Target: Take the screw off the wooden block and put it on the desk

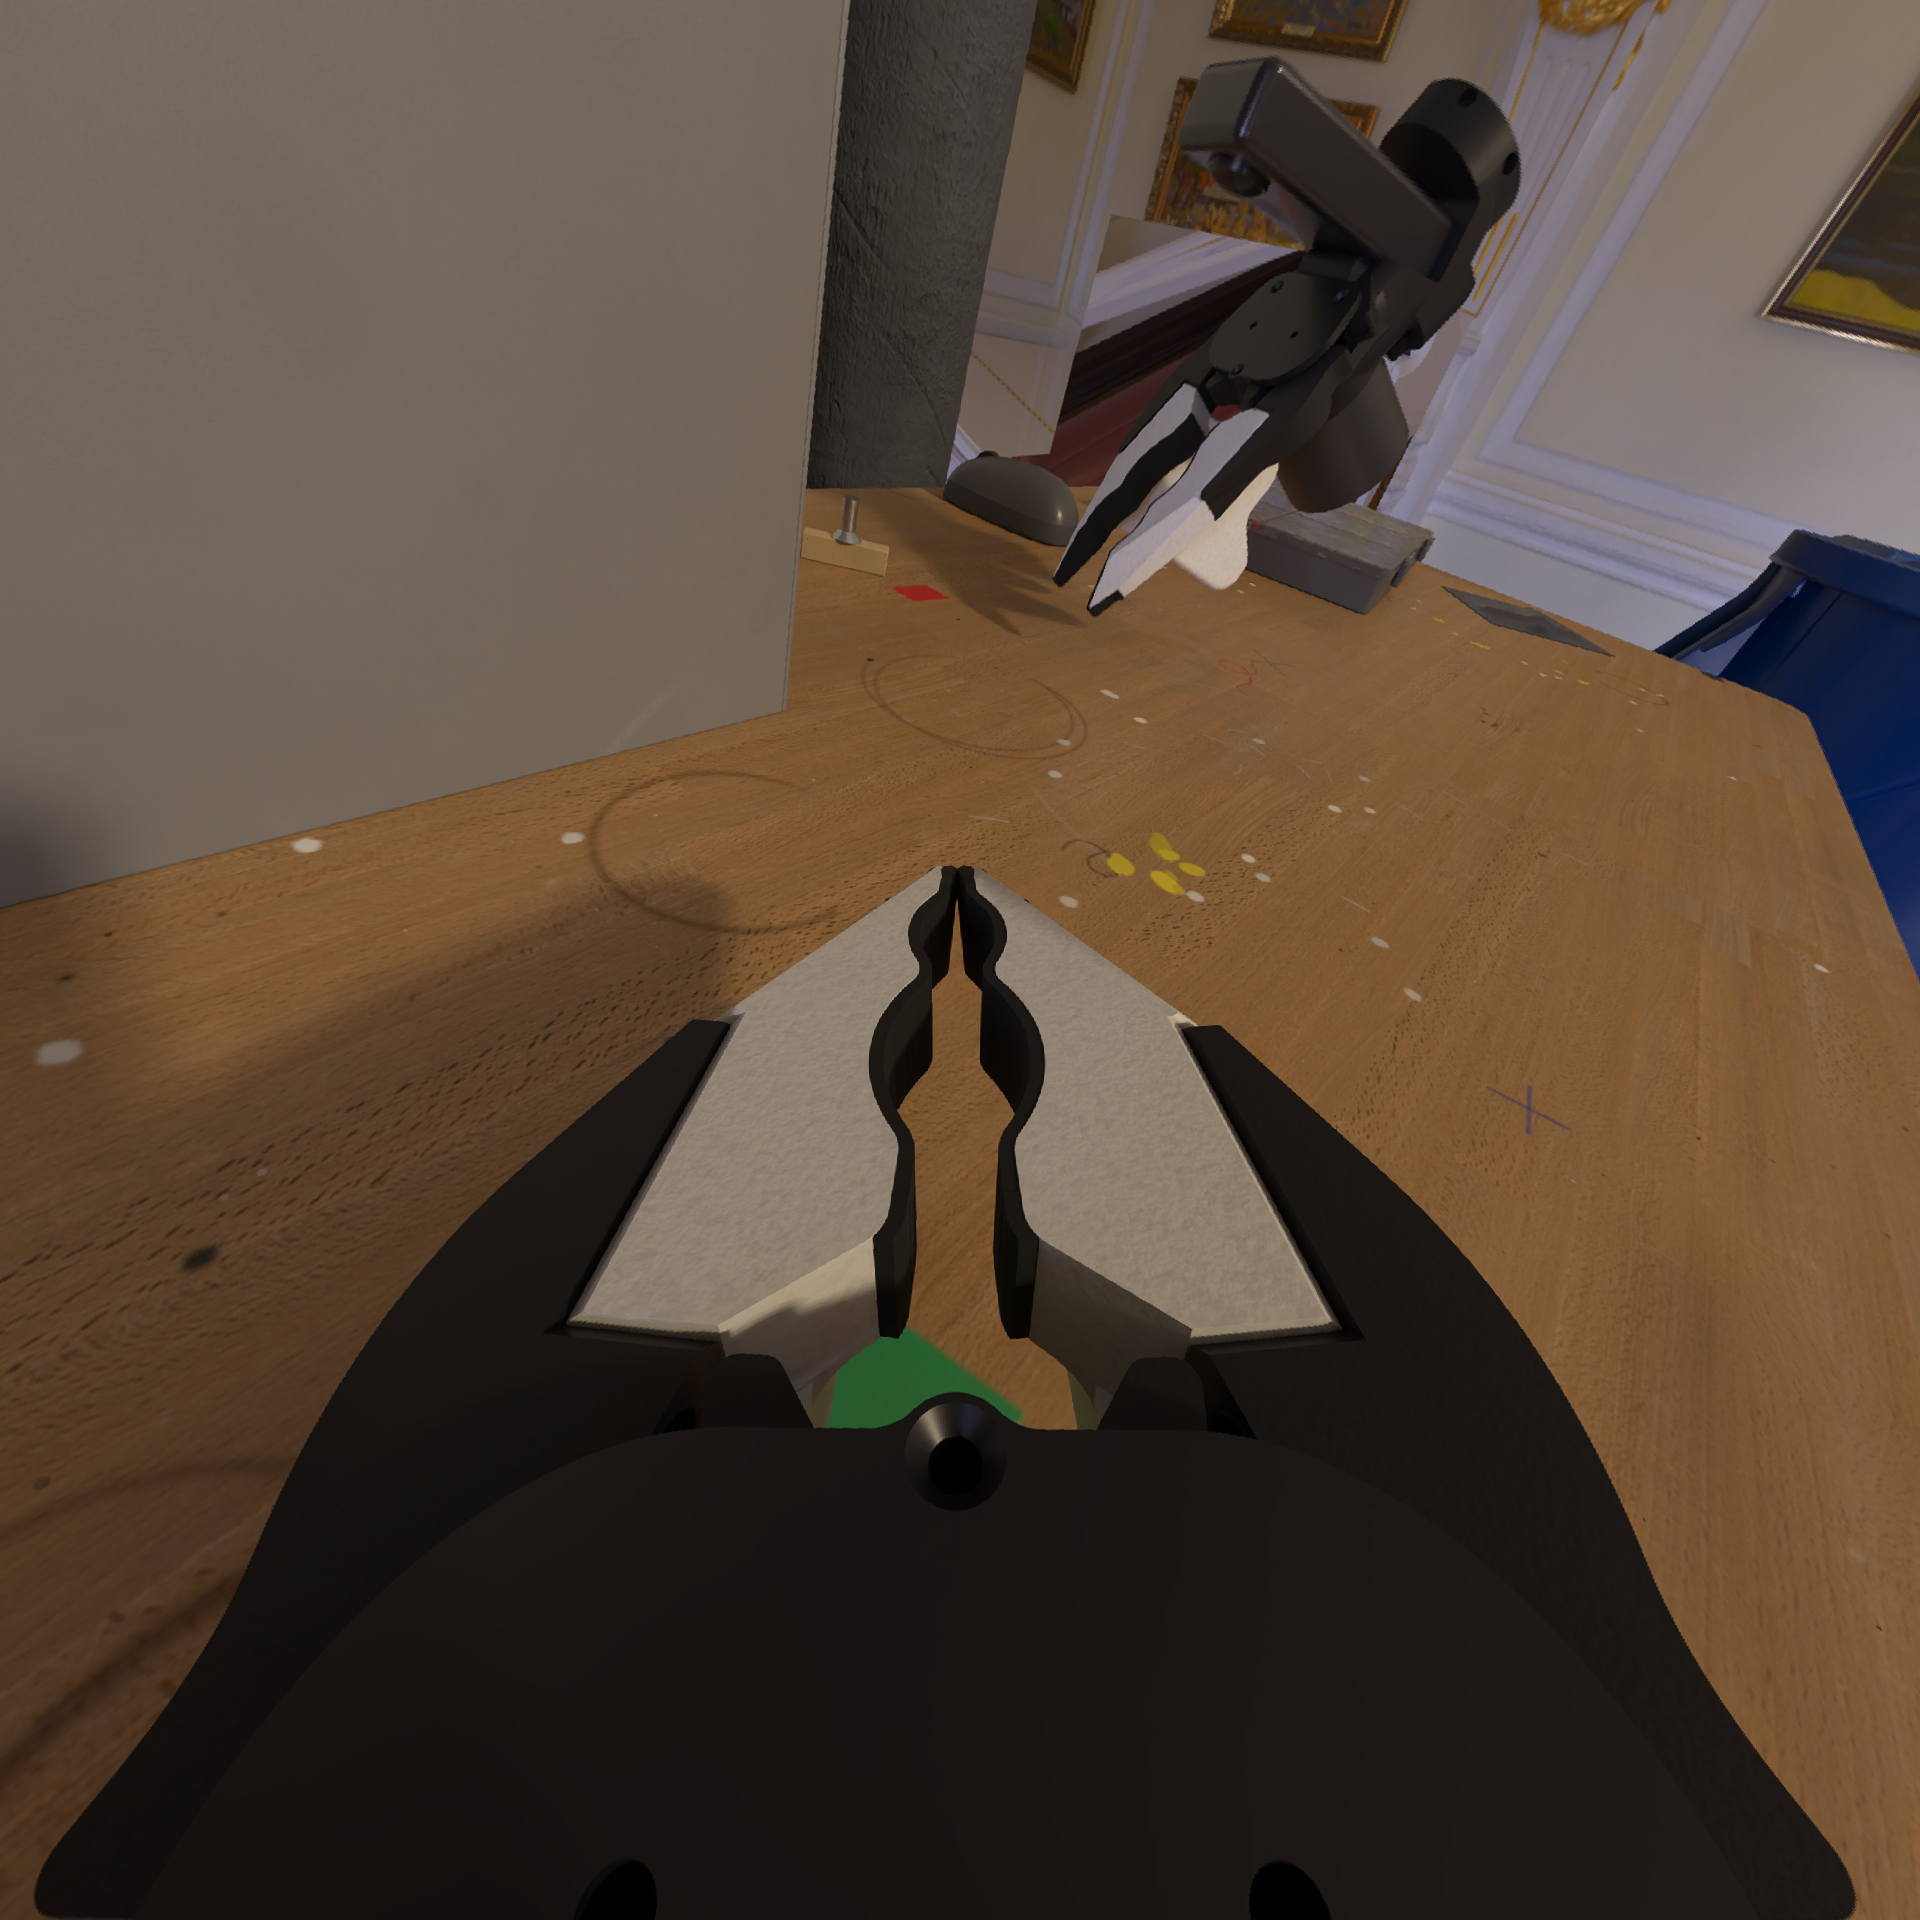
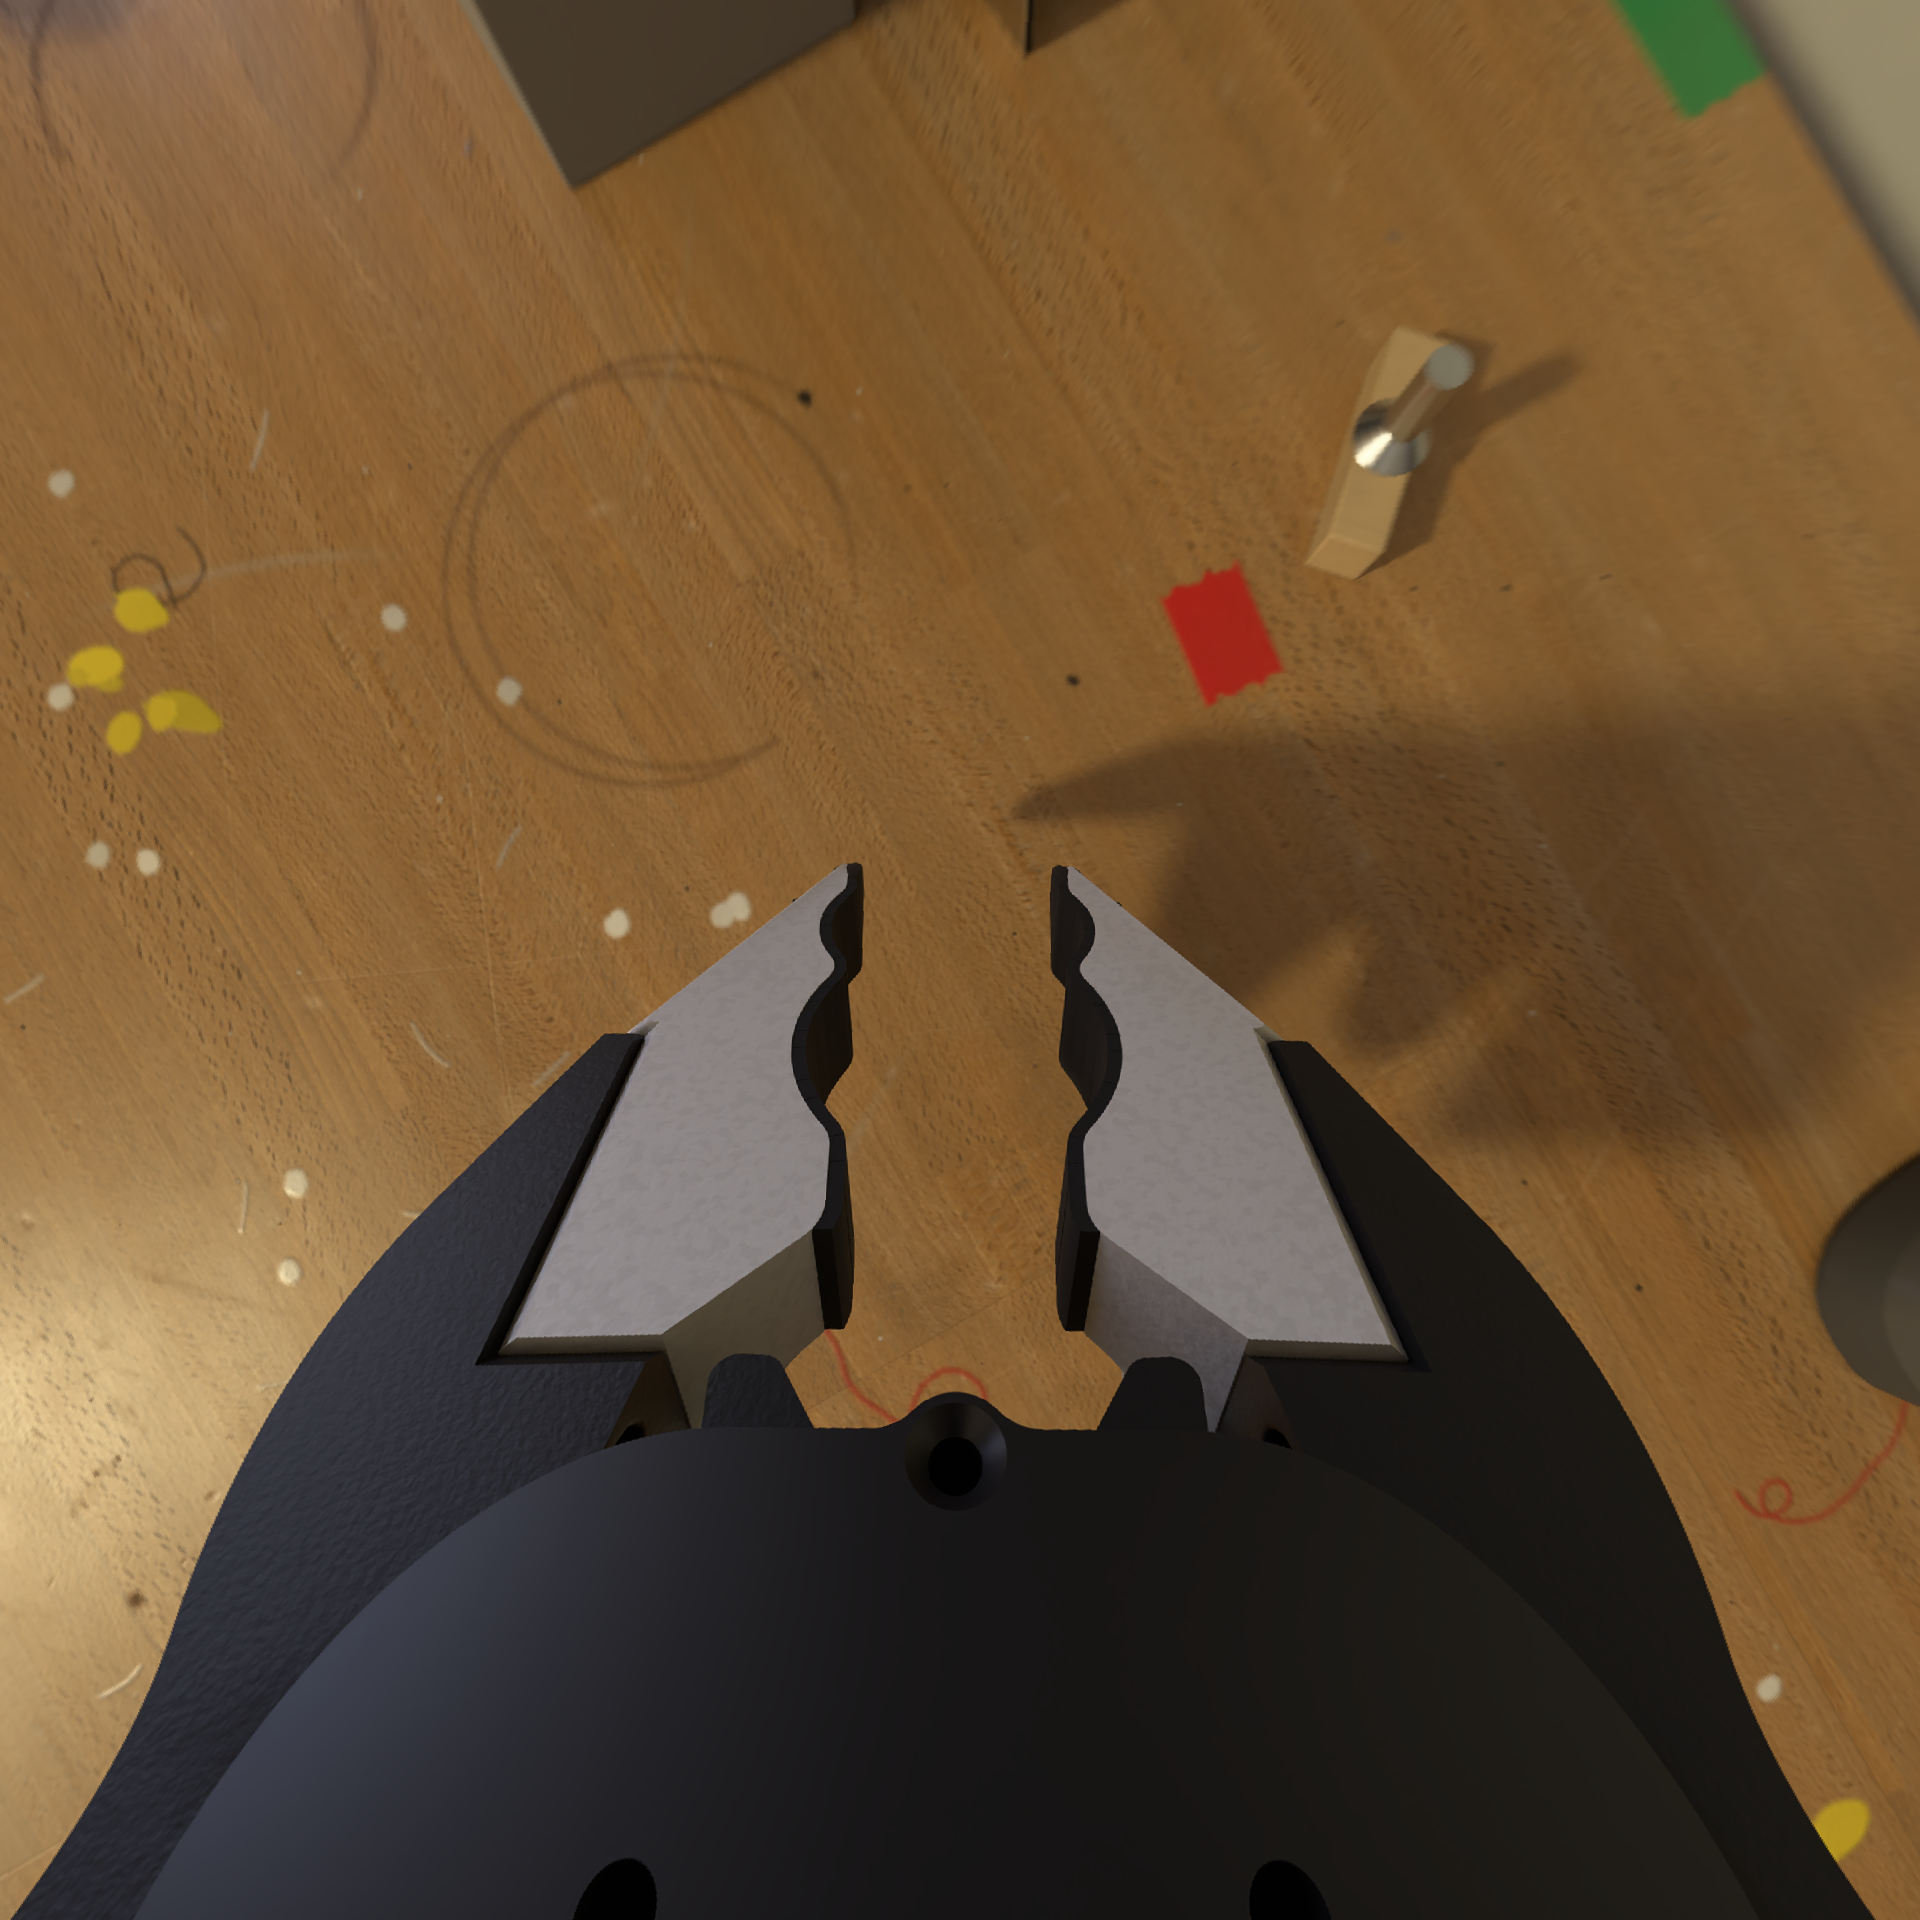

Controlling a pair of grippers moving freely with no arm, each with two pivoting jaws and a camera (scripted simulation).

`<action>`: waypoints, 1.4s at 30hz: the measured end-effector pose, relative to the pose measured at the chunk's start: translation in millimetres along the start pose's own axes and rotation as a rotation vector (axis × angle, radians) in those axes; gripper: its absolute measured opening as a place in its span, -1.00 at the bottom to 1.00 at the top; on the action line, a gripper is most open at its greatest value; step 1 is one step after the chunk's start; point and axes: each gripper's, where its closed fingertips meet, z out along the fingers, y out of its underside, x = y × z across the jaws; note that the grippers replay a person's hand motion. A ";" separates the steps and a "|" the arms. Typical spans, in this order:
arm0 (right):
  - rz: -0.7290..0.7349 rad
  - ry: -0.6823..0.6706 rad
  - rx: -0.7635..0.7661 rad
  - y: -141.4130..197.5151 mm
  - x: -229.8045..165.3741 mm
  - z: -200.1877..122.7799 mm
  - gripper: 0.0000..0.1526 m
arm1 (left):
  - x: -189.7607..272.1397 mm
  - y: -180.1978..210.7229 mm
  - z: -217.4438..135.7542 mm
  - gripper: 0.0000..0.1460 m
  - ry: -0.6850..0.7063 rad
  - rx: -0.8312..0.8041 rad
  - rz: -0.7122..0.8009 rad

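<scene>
A small silver screw [image 2: 1403,416] stands head-down on a pale wooden block [image 2: 1371,488] on the desk [image 2: 727,312], up and right of my right gripper [image 2: 956,883]. That gripper is open and empty, hovering above the desk short of the block. In the left wrist view the screw [image 1: 849,520] and block [image 1: 844,548] sit far off beside a grey panel, and the right gripper [image 1: 1086,592] hangs to their right. My left gripper [image 1: 956,878] is shut and empty, low over the desk [image 1: 1351,935].
A tall grey panel [image 1: 395,395] stands at the left. A red tape patch [image 2: 1221,634] lies near the block, a green patch [image 2: 1683,52] farther off. A grey dome [image 1: 1013,497], a grey box [image 1: 1340,551] and a blue bin [image 1: 1829,623] stand at the desk's far side.
</scene>
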 end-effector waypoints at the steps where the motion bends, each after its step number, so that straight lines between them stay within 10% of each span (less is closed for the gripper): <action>1: -0.007 -0.010 -0.025 2.9 -1.8 3.5 -0.53 | 0.1 0.0 0.0 -1.00 0.001 0.000 0.000; 15: 0.144 0.369 0.072 2.6 68.0 -27.6 -0.54 | 0.9 -0.4 -0.6 -1.00 0.010 0.003 0.002; 20: 0.179 0.167 0.360 -40.3 55.6 -25.1 -0.59 | 0.2 -0.7 -0.6 -1.00 -0.005 0.010 0.018; 27: 0.082 0.495 0.346 -30.9 82.7 -34.4 -0.45 | -1.7 -0.3 0.1 -1.00 -0.026 0.008 0.019; 42: 0.154 0.213 0.335 -60.0 54.5 -0.3 -0.65 | -4.0 0.5 1.4 -1.00 -0.045 -0.002 0.006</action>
